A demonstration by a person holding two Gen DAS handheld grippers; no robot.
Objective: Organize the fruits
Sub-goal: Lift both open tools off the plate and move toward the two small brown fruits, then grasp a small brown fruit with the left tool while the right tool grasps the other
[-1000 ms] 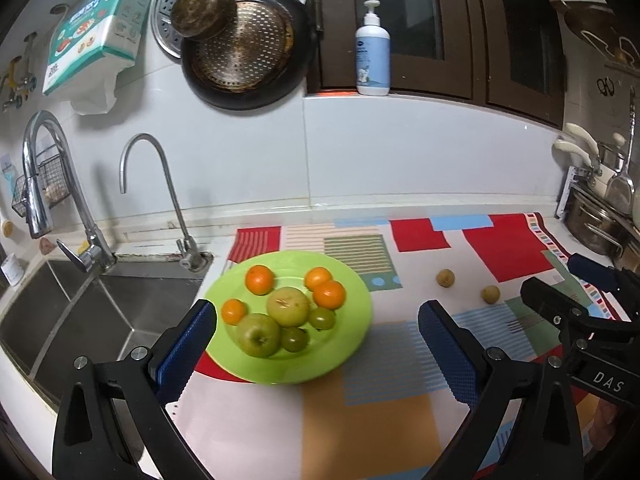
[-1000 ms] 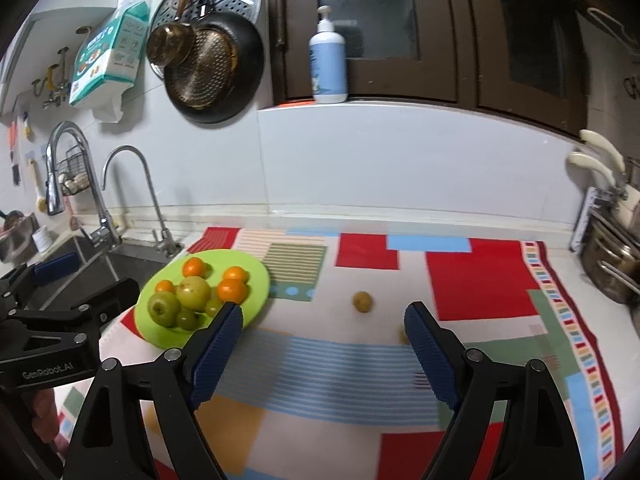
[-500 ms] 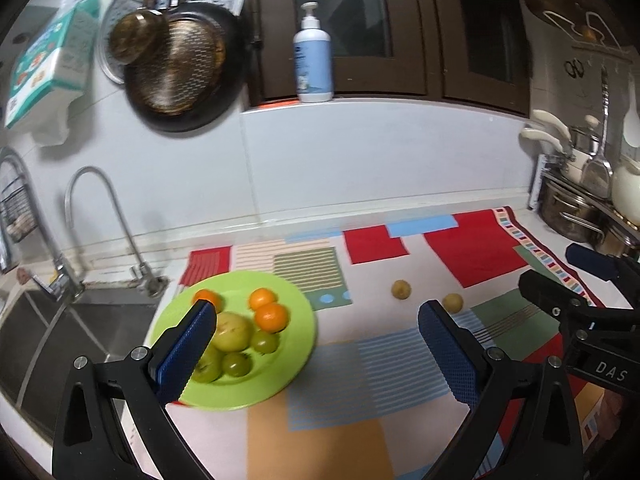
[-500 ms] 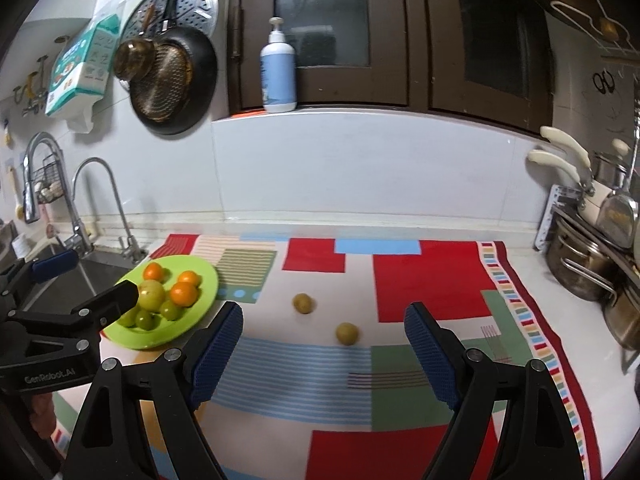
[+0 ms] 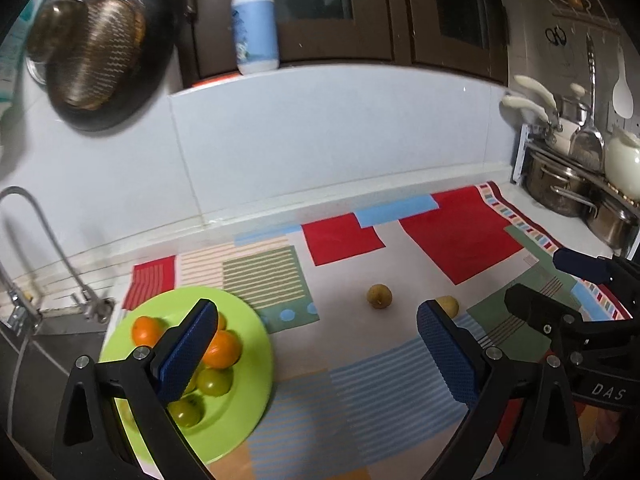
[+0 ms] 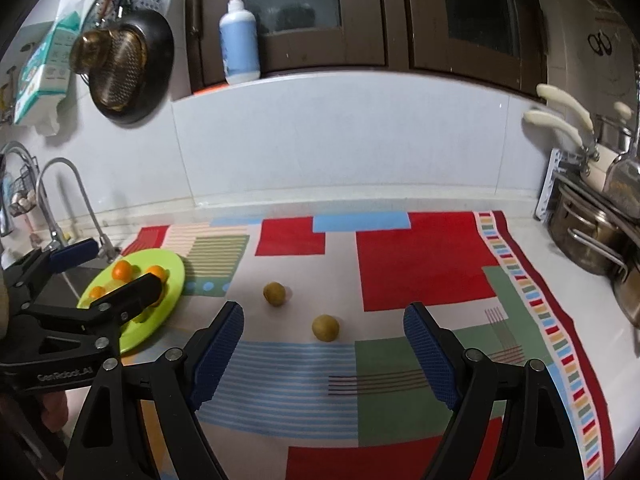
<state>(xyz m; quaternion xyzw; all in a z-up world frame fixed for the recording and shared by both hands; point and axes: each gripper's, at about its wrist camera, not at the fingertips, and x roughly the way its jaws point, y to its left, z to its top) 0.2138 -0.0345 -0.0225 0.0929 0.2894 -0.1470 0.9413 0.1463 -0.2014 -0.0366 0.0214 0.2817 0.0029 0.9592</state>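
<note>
**Loose Fruit on the Mat: Handling and Grasp Points**

Two small brownish-yellow fruits lie loose on the patterned mat (image 6: pixel 424 264) that covers the bench. The nearer fruit (image 6: pixel 325 327) sits just ahead of the right gripper (image 6: pixel 323 344), roughly centred between its jaws. The farther fruit (image 6: pixel 274 293) lies a little beyond it and toward the green plate (image 6: pixel 176 280). The two fruits are near each other but not touching.

Handling, as judged: each fruit is small, round and probably light. The skin looks smooth and firm, so it may roll on the mat if nudged and may slip from a glancing pinch. Excess squeeze may bruise it. The recommended hold is across the widest part, one pad on each side, with the jaws brought down level over the fruit before closing.

The right gripper is spread wide and holds nothing. The left gripper (image 5: pixel 316 344) is likewise spread and empty; it hovers over the near edge of the plate.

The plate stands at the mat's left end, beside the sink (image 5: pixel 44 344). It carries several oranges (image 5: pixel 222 350) and greenish fruits (image 5: pixel 214 380) in a close cluster. Free plate surface shows around the pile, toward the rim. Pots (image 6: pixel 588 240) stand well apart at the right end of the bench.
</note>
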